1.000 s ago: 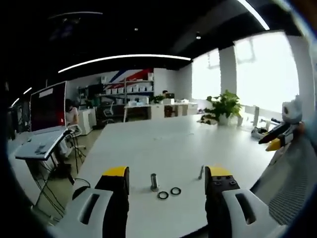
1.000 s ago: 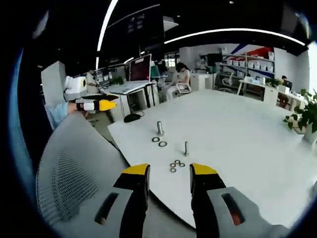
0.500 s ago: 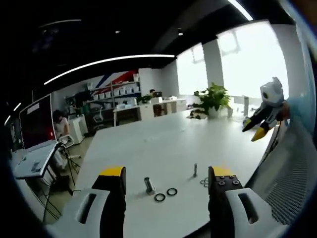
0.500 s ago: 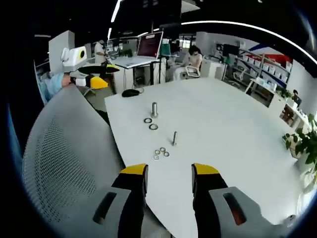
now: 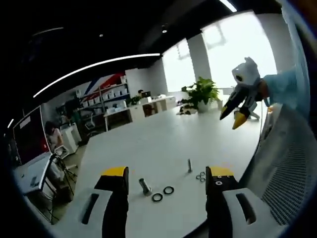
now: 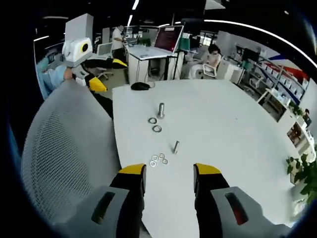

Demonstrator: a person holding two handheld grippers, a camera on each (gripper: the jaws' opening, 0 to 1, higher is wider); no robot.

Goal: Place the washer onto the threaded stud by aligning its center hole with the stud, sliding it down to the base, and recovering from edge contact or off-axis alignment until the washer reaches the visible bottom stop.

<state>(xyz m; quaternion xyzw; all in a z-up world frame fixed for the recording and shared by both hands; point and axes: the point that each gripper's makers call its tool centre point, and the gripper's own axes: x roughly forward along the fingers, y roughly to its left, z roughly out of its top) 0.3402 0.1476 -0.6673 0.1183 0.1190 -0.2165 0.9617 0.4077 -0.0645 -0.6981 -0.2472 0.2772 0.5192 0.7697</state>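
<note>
while both grippers, left gripper [image 5: 166,174] and right gripper [image 6: 168,171], are hovering spread and empty above the white table [image 6: 223,129], washers [image 6: 158,159] are lying at seven o'clock of the stud [image 6: 175,147], awaiting pickup.

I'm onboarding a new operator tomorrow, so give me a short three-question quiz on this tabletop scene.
1. True or false: the right gripper already holds a washer.
2. Multiple choice: the two larger washers lie (A) beside the large stud, (B) stacked on the small stud, (C) on the mesh chair.
3. Fill in: the cluster of small washers lies on the white ____.

Key
1. False; its jaws stand open and empty, as do those of the left gripper.
2. A
3. table
</note>
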